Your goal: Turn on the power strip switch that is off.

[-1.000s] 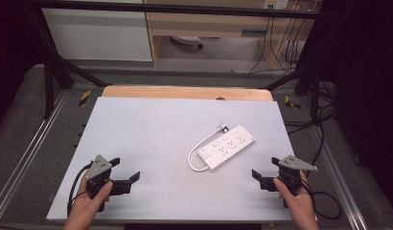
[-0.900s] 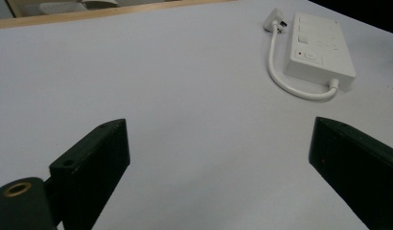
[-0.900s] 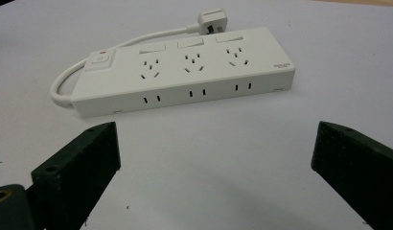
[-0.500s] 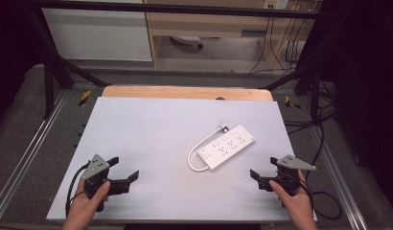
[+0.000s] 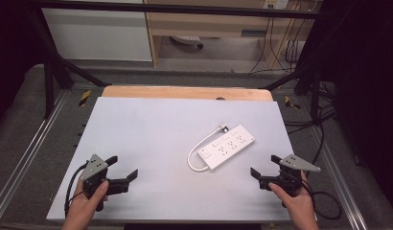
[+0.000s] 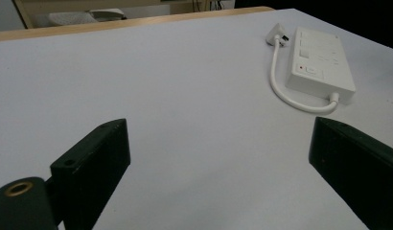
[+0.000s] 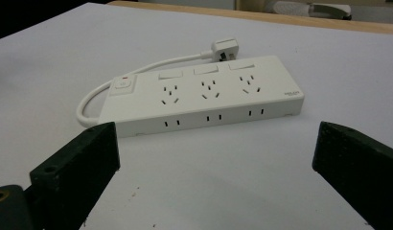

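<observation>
Both grippers shifted slightly; one power strip (image 5: 226,146).

The right gripper (image 7: 216,179) holds its two black fingers (image 7: 77,165) wide apart, with bare white table (image 7: 209,177) between them. Beyond the fingers, clear of both, a white power strip (image 7: 204,96) lies flat on the table. Its top carries three socket groups, three switches behind them and a button with a red mark at its left end. Its white cord (image 7: 118,81) loops from that end round to a plug (image 7: 225,49) behind the strip.
</observation>
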### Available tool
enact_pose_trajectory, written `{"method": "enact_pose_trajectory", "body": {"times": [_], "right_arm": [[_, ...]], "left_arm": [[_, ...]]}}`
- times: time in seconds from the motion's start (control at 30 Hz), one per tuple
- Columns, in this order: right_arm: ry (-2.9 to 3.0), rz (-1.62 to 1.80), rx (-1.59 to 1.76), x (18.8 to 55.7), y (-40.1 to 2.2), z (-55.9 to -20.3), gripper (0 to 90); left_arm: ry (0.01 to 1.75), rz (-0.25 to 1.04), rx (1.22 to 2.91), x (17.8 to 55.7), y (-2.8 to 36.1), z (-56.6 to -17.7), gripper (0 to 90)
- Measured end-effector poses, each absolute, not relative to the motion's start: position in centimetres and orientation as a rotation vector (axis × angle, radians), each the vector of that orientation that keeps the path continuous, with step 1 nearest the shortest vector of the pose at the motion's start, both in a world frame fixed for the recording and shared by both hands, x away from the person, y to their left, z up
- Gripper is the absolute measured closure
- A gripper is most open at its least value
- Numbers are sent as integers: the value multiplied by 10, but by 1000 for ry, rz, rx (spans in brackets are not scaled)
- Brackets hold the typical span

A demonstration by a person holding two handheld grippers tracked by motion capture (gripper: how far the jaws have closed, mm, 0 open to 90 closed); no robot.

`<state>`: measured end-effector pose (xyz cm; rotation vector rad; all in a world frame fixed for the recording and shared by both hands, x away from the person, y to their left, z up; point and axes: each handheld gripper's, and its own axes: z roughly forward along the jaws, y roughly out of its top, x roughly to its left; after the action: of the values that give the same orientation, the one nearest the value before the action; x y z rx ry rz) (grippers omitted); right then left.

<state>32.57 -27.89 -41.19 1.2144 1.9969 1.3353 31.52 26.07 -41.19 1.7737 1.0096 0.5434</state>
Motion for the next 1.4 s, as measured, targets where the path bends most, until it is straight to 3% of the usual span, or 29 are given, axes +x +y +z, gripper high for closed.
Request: {"method": "enact_pose_trajectory", "body": {"times": [0.33, 0.97, 1.4], "right_arm": [[1995, 1381, 1187, 323, -268, -397, 41], [2073, 1366, 1075, 353, -235, -362, 84], [2059, 1367, 1101, 373, -227, -355, 43]], "left_arm": [[1014, 544, 1780, 317, 263, -413, 70], [1027, 525, 1777, 319, 267, -415, 70], [1023, 528, 1782, 318, 267, -415, 70]]}}
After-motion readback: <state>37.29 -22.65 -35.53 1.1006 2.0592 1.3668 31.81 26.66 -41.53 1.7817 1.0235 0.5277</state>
